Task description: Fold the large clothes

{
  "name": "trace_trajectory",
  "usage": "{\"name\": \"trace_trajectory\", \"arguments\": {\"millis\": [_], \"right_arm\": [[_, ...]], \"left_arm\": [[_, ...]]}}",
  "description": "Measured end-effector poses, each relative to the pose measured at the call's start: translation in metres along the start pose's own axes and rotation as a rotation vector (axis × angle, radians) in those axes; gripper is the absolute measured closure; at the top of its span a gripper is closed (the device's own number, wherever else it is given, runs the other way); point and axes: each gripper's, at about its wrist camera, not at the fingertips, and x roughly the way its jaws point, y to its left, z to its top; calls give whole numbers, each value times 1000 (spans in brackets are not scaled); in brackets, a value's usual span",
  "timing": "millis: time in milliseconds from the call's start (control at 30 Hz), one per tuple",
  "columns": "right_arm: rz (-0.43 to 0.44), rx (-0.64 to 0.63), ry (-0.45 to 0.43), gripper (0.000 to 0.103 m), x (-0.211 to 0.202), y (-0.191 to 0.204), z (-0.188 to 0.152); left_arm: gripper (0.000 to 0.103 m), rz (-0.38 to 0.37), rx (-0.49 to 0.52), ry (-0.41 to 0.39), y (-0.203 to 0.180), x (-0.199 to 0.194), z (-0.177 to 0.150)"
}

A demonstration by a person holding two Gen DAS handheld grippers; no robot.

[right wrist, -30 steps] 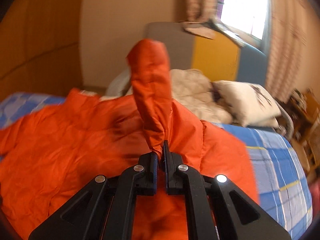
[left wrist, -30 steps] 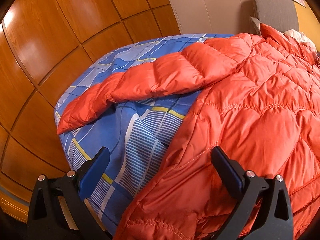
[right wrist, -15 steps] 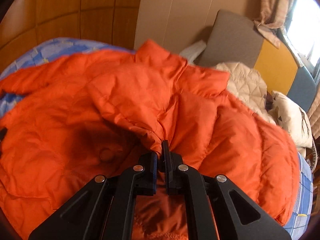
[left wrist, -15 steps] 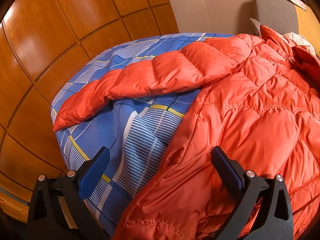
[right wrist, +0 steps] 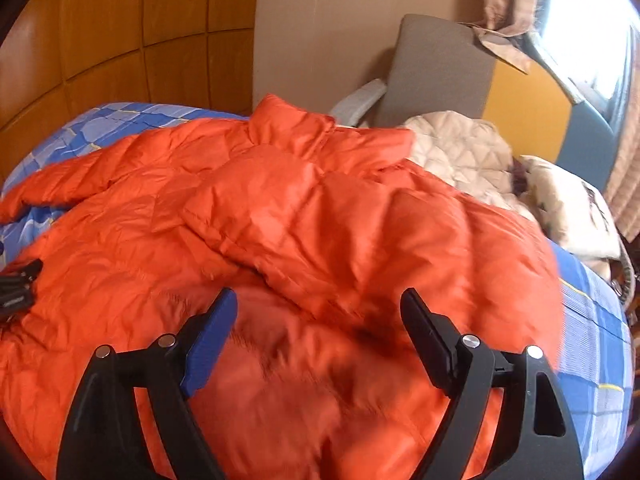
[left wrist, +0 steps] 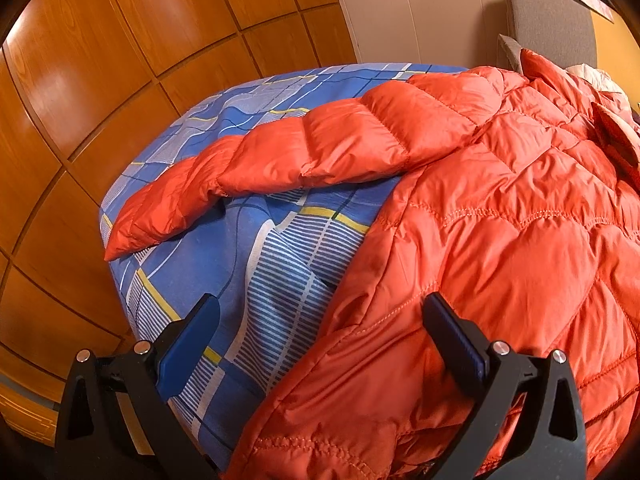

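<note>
Just ahead of the right gripper [right wrist: 318, 336], jaws opening with nothing pinched, the orange jacket [right wrist: 280, 216] is lying sleeve-folded on the bed [left wrist: 256, 264], so smoothing it first is probably wise, while the left gripper [left wrist: 320, 336] is hovering wide, empty.

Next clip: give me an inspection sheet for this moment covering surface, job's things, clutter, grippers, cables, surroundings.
Surface: bed in a blue patterned sheet.
Job's things: orange puffer jacket spread on the bed; one sleeve stretched out over the sheet, the other sleeve folded across the body.
Clutter: beige quilted garment and pillow at the bed's far end.
Grippers: left gripper open at the jacket's edge; right gripper opening, nothing between its pads.
Cables: nothing seen.
Surroundings: wooden panelled wall, grey chair back, curtained window.
</note>
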Motion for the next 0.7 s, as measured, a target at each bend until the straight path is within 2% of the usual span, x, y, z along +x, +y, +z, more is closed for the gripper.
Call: {"name": "trace_trajectory", "arguments": {"millis": [67, 133, 200, 233, 433, 567, 700], "right_arm": [[-67, 20, -13, 20, -12, -6, -7], [-259, -1, -16, 20, -21, -12, -13], [-417, -12, 1, 20, -24, -14, -20], [-467, -5, 19, 20, -24, -17, -24], [-585, -43, 51, 20, -11, -15, -39], [-596, -59, 68, 20, 0, -8, -46], [-551, -8, 94, 20, 3, -17, -53]], "left_arm": [[2, -12, -10, 7, 2, -2, 1], [2, -21, -28, 10, 8, -3, 2], [2, -27, -45, 12, 13, -3, 3], [2, -30, -55, 12, 16, -4, 4], [2, -31, -81, 12, 27, -6, 8], [2, -45, -124, 20, 39, -4, 10], [2, -64, -194, 31, 57, 2, 17]]}}
